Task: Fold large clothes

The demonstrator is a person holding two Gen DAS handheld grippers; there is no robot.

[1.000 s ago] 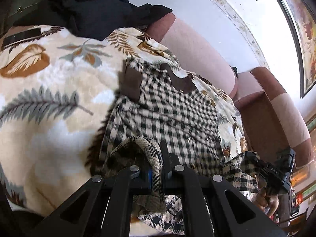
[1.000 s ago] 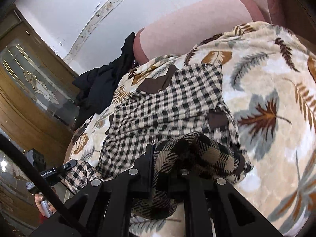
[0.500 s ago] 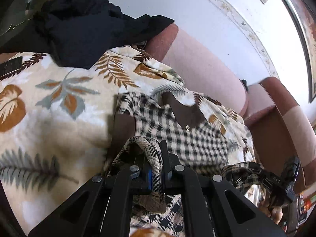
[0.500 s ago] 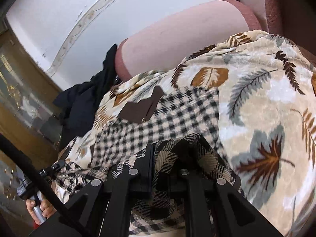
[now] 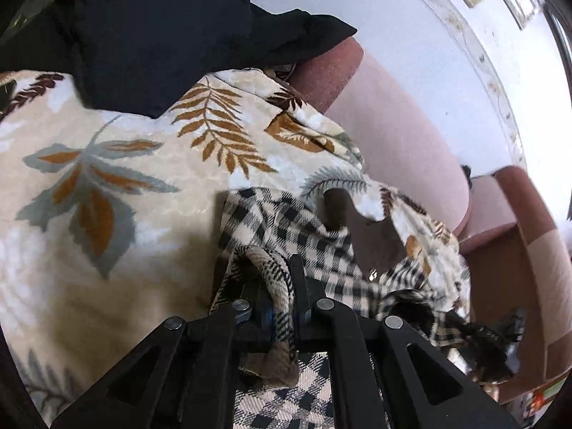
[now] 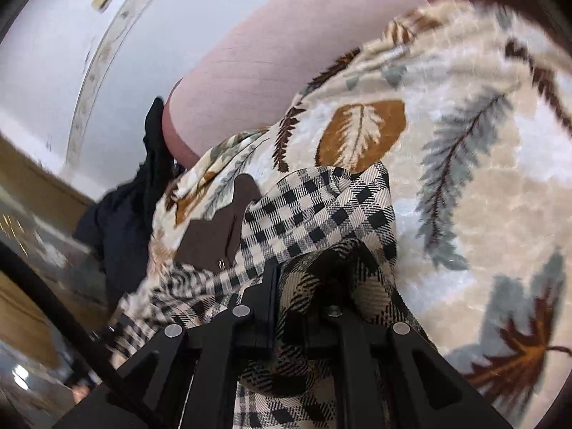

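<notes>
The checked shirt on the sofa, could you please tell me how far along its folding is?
Done: the checked shirt lies on the leaf-print blanket, its lower edge lifted toward the collar end. In hand: the left gripper pinches one bunched corner; the right gripper has fabric between its jaws, which are opening. Left: smoothing this fold and any further ones. The dark garment looks untouched.

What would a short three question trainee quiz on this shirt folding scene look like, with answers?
1. True or false: the left gripper is clamped on the checked shirt.
2. What lies under the shirt? A) bare wood B) leaf-print blanket C) white towel
3. What dark item lies at the blanket's far end?

Key: 1 true. 2 B. 3 a black garment. The right gripper also has shirt fabric between its jaws, which are opening.
</notes>
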